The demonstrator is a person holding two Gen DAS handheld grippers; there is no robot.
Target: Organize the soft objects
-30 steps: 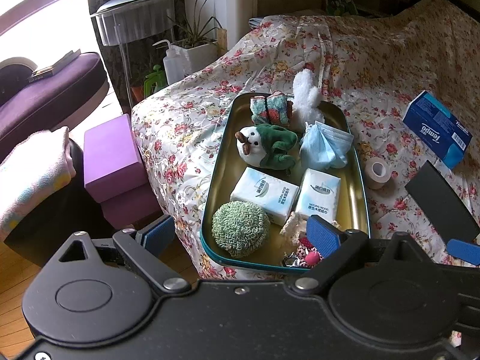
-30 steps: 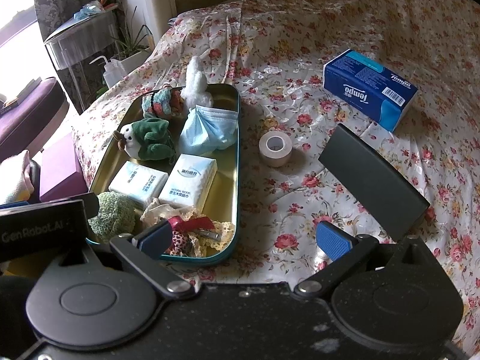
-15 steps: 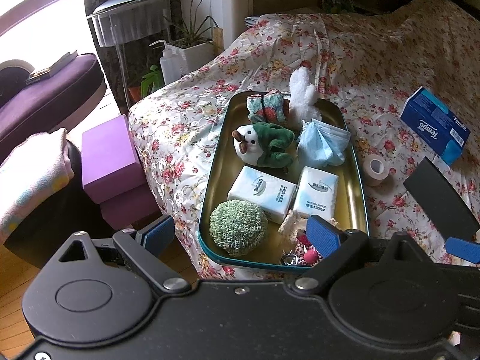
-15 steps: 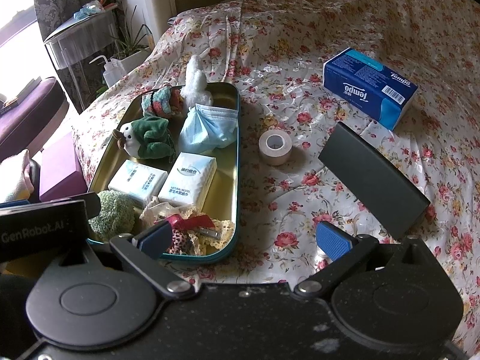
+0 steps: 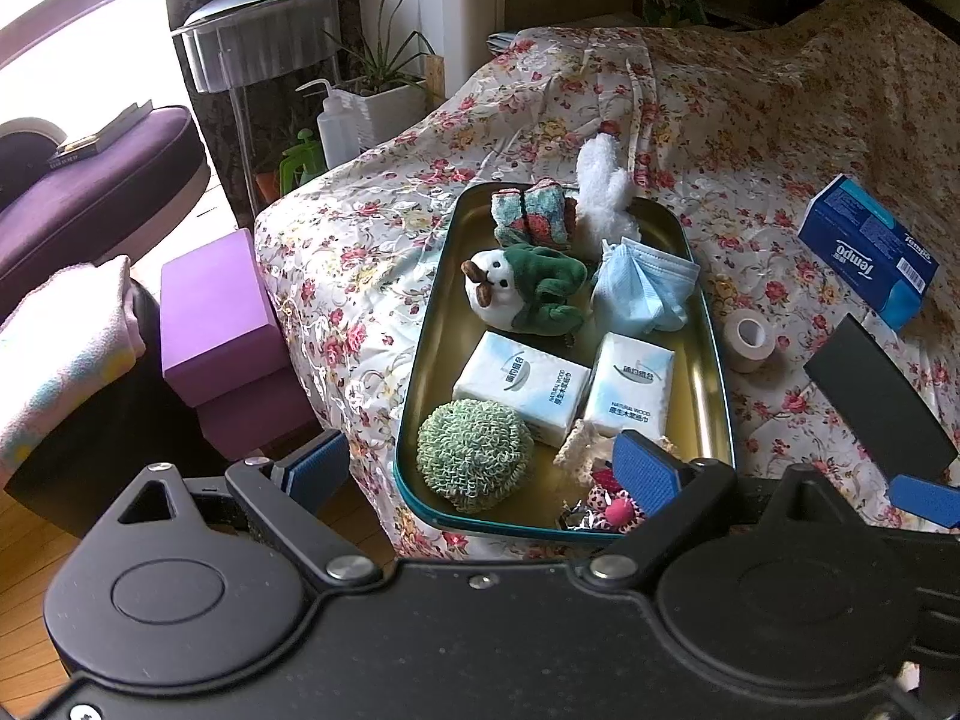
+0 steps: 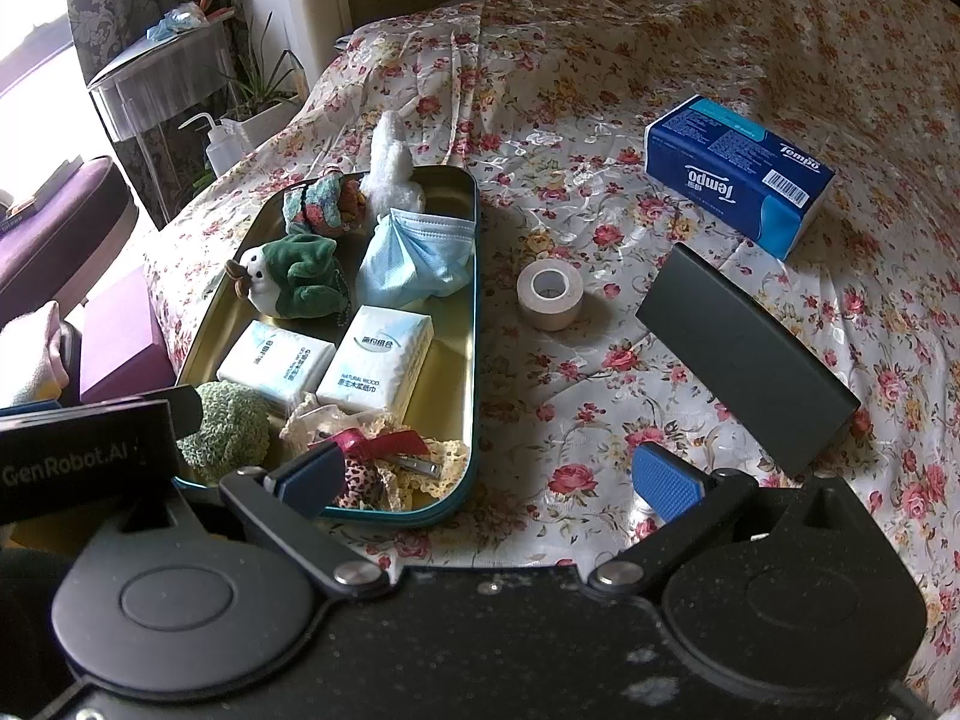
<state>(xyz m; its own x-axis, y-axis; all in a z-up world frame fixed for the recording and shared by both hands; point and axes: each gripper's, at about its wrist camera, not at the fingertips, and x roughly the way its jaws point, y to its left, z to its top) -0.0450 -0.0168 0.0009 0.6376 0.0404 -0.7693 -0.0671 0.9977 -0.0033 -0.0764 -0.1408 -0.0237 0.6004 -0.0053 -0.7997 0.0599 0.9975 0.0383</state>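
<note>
While both grippers' fingers gape empty, tray edge borders bare bedspread.

You had one tray, two tissue packs, one face mask, one plush bird, one green scrubber, one tape roll, one blue tissue box.
</note>
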